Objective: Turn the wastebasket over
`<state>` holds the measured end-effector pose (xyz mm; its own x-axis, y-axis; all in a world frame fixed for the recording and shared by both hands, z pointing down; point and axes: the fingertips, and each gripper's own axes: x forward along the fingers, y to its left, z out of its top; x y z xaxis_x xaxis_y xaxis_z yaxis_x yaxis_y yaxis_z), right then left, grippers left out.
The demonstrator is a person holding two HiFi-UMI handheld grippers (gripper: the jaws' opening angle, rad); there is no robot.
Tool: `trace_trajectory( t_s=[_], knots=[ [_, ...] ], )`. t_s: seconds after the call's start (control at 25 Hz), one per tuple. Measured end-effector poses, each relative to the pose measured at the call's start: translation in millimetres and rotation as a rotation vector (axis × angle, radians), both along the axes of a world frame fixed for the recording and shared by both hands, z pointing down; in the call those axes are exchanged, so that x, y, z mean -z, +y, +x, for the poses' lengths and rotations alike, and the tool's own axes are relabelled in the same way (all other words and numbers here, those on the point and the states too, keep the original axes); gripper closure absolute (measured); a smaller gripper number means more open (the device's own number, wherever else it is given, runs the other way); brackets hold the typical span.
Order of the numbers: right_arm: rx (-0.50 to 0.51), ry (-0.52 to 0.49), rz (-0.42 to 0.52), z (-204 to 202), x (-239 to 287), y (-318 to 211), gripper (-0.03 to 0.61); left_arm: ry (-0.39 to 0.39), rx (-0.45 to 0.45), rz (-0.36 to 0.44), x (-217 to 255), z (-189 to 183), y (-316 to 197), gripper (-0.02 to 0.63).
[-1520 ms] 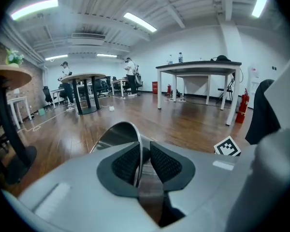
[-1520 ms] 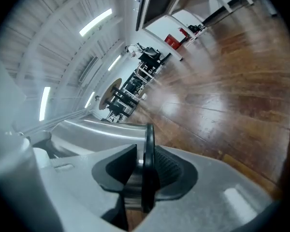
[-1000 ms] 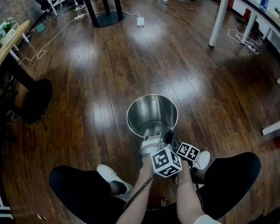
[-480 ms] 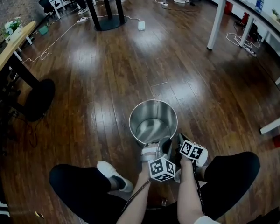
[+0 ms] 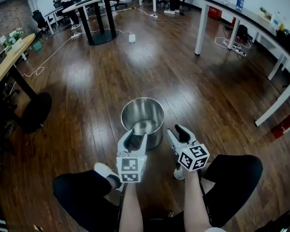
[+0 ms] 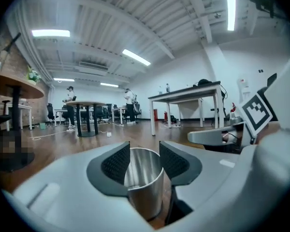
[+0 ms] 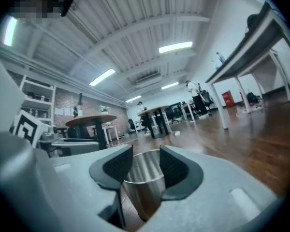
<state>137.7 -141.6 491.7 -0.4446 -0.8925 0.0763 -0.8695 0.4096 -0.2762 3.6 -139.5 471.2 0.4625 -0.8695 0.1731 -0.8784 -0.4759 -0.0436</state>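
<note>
The steel wastebasket (image 5: 143,118) stands upright on the wood floor, its open mouth facing up, just ahead of the person's knees. My left gripper (image 5: 136,136) hovers at its near rim and my right gripper (image 5: 176,131) to the right of it, both held about level. Both pairs of jaws have just been opening, and their pads press on nothing. In the left gripper view the wastebasket (image 6: 144,180) shows through the gap of the left gripper (image 6: 144,152), beyond the pads. The right gripper view shows the wastebasket (image 7: 144,185) the same way past the right gripper (image 7: 146,162).
The person's dark-trousered legs and a white shoe (image 5: 106,173) are close behind the basket. A round black-legged table (image 5: 97,13) stands far back, white desks (image 5: 261,28) at the right, a wooden table (image 5: 9,64) at the left. Cables and a power strip (image 5: 131,37) lie on the floor.
Both grippers were shut, close together at the basket's near rim. They have lifted, moved apart and opened. The basket still stands upright in the same place.
</note>
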Motion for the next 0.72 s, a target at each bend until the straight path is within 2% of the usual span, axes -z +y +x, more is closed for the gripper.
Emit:
trace_trajectory(
  t_s=[0.12,0.28,0.36,0.48,0.6,0.72],
  knots=[
    [0.04,0.084,0.123,-13,44,66,0.356,0.089,0.034,0.089,43,-14,52,0.367],
    [-0.032,0.149,0.219,2,89,142,0.266,0.127,0.03,0.213,91,-8,131,0.291],
    [-0.081,0.164,0.24,13,104,173,0.236,0.146,0.035,0.235,101,-5,171,0.25],
    [-0.113,0.181,0.287,22,125,219,0.225,0.167,0.035,0.252,108,1,226,0.221],
    [-0.049,0.179,0.342,-2,150,243,0.225,0.159,0.082,0.285,128,-7,260,0.202],
    [0.001,0.233,0.371,-11,166,276,0.225,0.177,0.128,0.3,142,-7,292,0.22]
  ],
)
